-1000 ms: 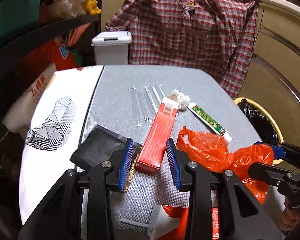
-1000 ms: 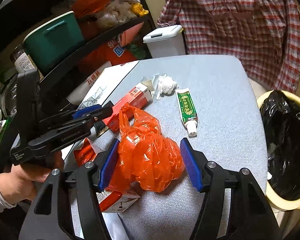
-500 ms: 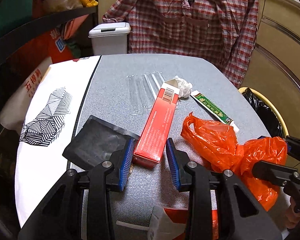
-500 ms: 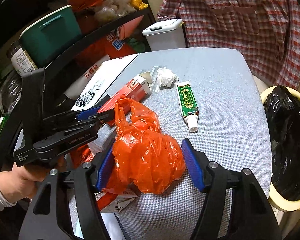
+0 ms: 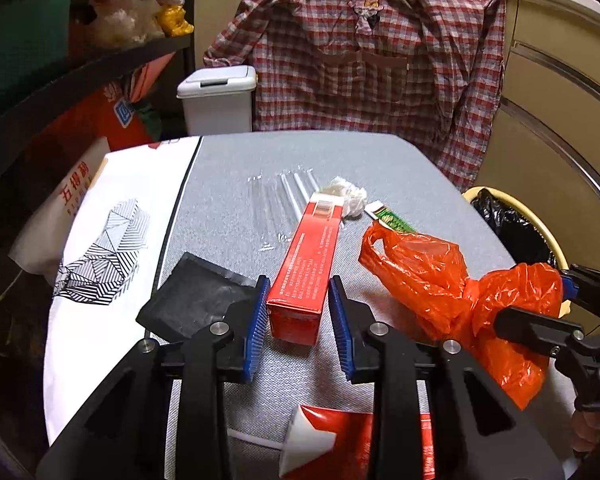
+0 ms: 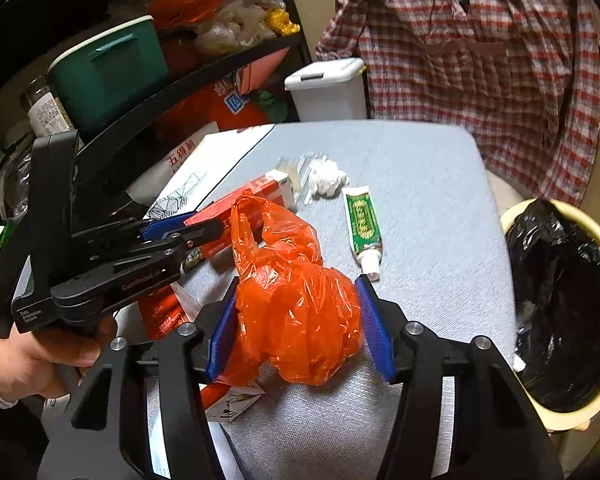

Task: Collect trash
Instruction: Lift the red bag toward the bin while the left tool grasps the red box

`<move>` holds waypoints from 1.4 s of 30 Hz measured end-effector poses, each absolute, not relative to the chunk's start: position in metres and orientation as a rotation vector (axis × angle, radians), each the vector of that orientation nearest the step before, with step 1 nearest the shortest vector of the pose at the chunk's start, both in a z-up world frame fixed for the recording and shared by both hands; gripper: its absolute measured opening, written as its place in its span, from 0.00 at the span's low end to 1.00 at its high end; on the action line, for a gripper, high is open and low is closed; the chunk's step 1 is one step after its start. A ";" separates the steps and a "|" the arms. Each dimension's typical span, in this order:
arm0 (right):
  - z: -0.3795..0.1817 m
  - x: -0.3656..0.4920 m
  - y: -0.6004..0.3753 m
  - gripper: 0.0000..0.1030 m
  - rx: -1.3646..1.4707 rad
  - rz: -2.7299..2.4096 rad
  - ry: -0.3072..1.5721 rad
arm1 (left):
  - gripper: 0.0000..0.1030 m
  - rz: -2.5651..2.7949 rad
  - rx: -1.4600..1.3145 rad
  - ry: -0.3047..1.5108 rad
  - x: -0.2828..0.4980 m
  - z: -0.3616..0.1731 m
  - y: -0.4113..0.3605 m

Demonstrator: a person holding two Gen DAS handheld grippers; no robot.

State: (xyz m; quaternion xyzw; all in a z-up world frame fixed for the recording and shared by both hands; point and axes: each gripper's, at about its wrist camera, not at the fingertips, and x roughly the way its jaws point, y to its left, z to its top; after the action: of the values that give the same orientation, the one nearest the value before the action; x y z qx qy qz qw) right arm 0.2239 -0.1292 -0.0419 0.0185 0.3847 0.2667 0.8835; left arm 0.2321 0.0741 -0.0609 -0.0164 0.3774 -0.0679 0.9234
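Your right gripper (image 6: 296, 328) has its jaws spread around the orange plastic bag (image 6: 296, 304), pads beside it but not visibly pinching. Your left gripper (image 5: 298, 320) is open too, straddling the near end of the red carton (image 5: 306, 268), which lies just left of that bag. Past the bag's right side stands the lined bin (image 6: 560, 312). Judging by its crinkles, the bag is light, soft and slippery; take it at the bunched middle.
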 end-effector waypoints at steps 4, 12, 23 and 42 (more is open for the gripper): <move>-0.032 0.219 -0.132 0.54 0.034 0.546 0.773 | 0.27 -0.132 -0.040 0.745 0.225 -0.049 0.074; -0.014 0.205 -0.147 0.54 0.036 0.525 0.728 | 0.26 -0.118 -0.036 0.702 0.209 -0.029 0.064; 0.011 0.187 -0.182 0.54 0.069 0.476 0.667 | 0.26 -0.101 -0.037 0.650 0.188 -0.007 0.053; 0.038 0.167 -0.252 0.54 0.128 0.348 0.574 | 0.26 -0.116 -0.052 0.596 0.161 0.024 0.008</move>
State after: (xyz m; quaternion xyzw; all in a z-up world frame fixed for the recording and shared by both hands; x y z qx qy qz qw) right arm 0.1668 -0.2517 0.0378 0.0630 0.2813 0.1705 0.9423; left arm 0.1613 0.0076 0.0237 -0.0254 0.2936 -0.0571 0.9539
